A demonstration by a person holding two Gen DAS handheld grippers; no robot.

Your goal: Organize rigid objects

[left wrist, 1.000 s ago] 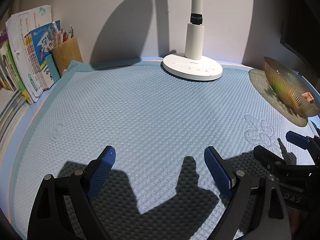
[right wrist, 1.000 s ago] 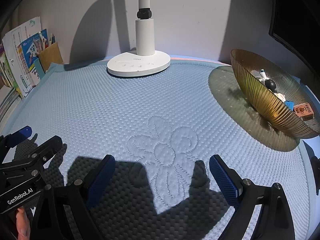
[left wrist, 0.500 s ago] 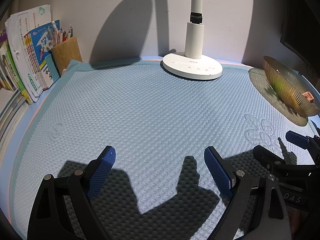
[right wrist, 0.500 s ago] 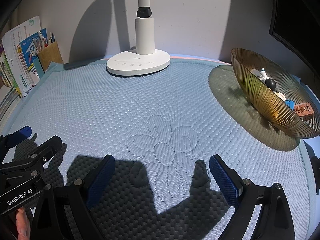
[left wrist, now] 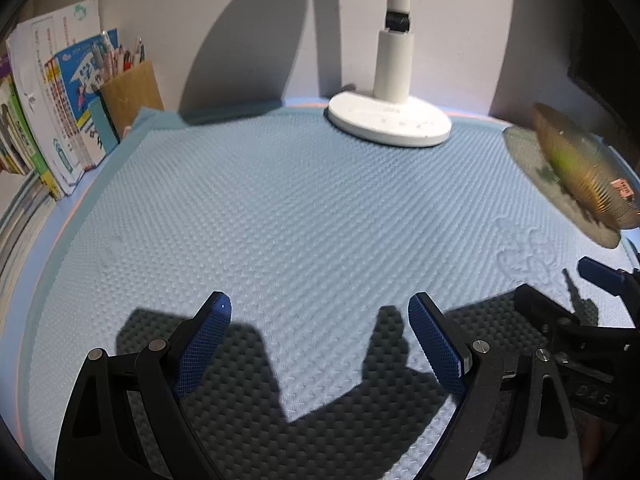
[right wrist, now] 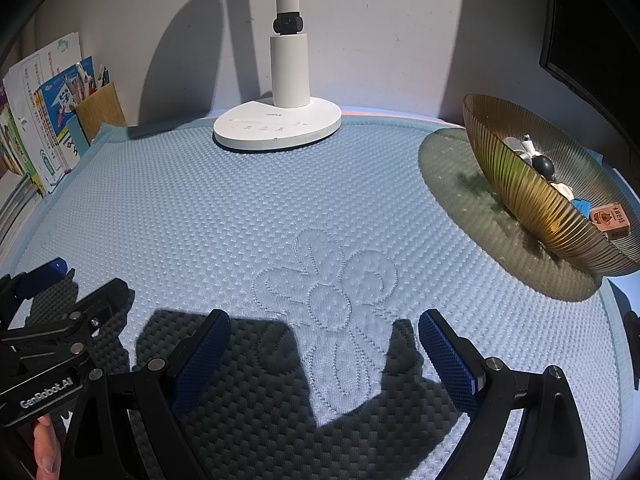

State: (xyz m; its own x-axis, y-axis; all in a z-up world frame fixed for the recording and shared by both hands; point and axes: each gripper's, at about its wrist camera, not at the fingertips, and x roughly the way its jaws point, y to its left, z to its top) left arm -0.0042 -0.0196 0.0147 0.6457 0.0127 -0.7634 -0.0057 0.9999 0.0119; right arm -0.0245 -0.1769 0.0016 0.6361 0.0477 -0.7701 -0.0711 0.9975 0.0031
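Far left against the wall: upright paper books [right wrist: 38,120] and a brown pen holder [right wrist: 100,110]. Low over the quilted light-blue mat [right wrist: 280,208] covering the counter: left tool [left wrist: 320,340], blue pads spread wide, gripping nothing. At the back centre: white round-based desk lamp [right wrist: 280,124]. Beside the left one: right tool [right wrist: 324,350], likewise wide open and empty. Far right: ribbed amber glass bowl [right wrist: 516,192] holding small rigid items, among them a brown wooden block [right wrist: 610,220].

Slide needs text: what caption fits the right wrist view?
Open right tongs over a blue quilted mat, amber ribbed glass bowl of small items at right.
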